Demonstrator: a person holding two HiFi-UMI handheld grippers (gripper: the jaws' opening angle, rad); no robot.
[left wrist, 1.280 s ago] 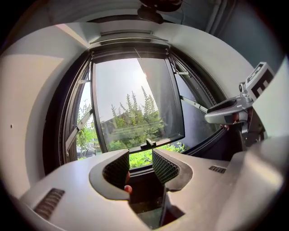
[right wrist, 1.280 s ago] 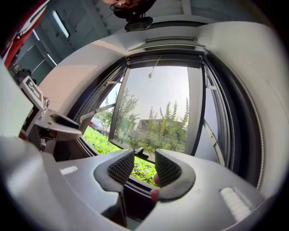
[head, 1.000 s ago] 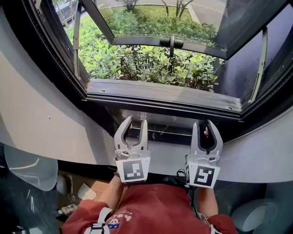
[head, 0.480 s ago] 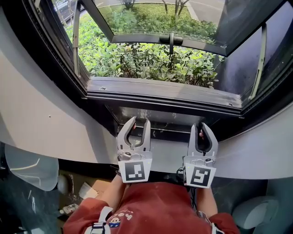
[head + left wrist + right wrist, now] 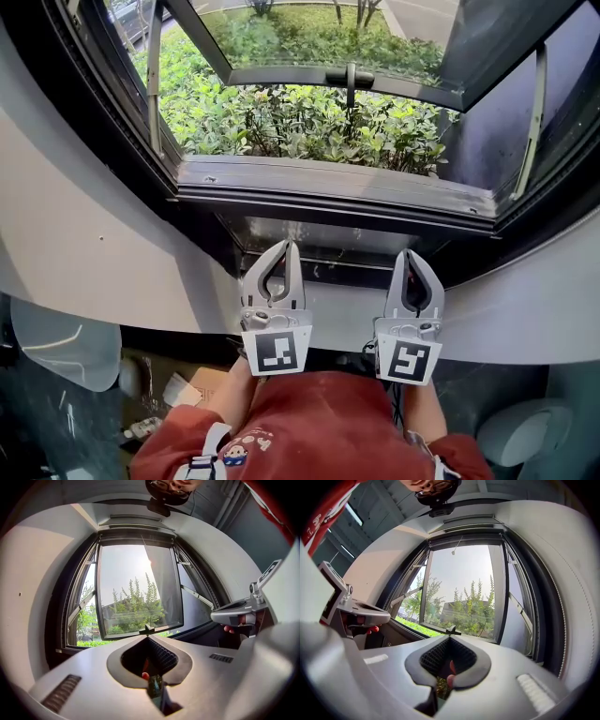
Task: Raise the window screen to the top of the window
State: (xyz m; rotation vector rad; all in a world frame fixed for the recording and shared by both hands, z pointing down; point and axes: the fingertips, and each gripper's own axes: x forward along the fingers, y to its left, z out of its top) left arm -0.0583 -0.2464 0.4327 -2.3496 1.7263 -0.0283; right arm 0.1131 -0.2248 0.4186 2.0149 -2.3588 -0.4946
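Big dark-framed window fills the top of the head view, its glass sash swung outward over green bushes. The window screen sits right down low, showing as a silver bar along the bottom edge of the frame, just under the sill. Left claw and right claw are side by side with their tips over that bar, one toward each end, and both have just been closing: tips pressed together, nothing showing between them in either gripper view.
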